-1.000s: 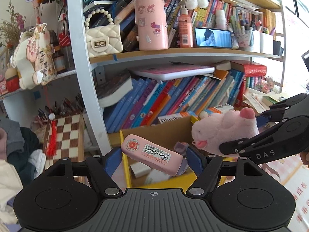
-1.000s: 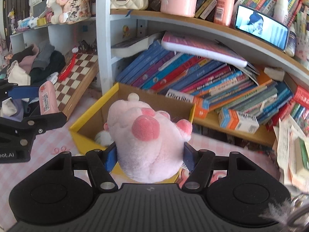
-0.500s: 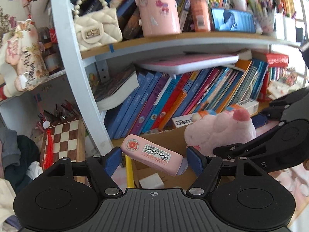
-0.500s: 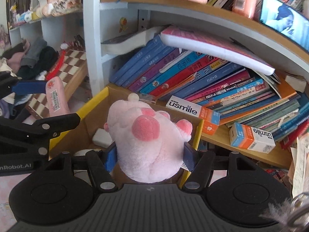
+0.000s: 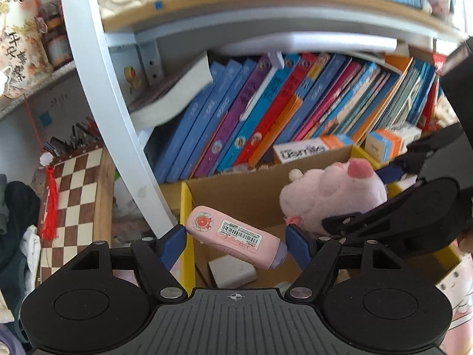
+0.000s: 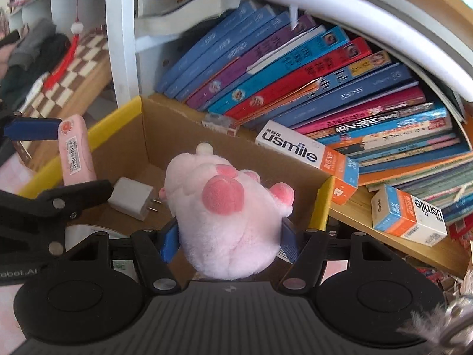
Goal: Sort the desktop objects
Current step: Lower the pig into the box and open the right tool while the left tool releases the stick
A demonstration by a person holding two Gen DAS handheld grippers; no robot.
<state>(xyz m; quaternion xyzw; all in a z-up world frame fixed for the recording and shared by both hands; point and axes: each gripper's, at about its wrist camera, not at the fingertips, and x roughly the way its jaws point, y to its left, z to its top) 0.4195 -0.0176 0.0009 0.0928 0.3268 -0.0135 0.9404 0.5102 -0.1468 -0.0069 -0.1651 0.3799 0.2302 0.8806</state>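
Observation:
My left gripper (image 5: pixel 236 238) is shut on a pink barcoded case (image 5: pixel 236 236), held crosswise over the left edge of a cardboard box with a yellow rim (image 5: pixel 186 204). The case also shows in the right wrist view (image 6: pixel 75 152). My right gripper (image 6: pixel 229 238) is shut on a pink plush toy (image 6: pixel 227 219) and holds it above the open box (image 6: pixel 124 115). The plush shows in the left wrist view (image 5: pixel 331 198) at the right, over the box. A white charger plug (image 6: pixel 131 198) lies inside the box.
A bookshelf with leaning books (image 5: pixel 266 112) stands right behind the box. Two usmile cartons (image 6: pixel 307 151) lie at the box's far right. A chessboard (image 5: pixel 74 201) leans at the left beside a white shelf post (image 5: pixel 118 118).
Both grippers have moved forward and down toward the box, still holding the case and the plush. The box and books look closer and larger.

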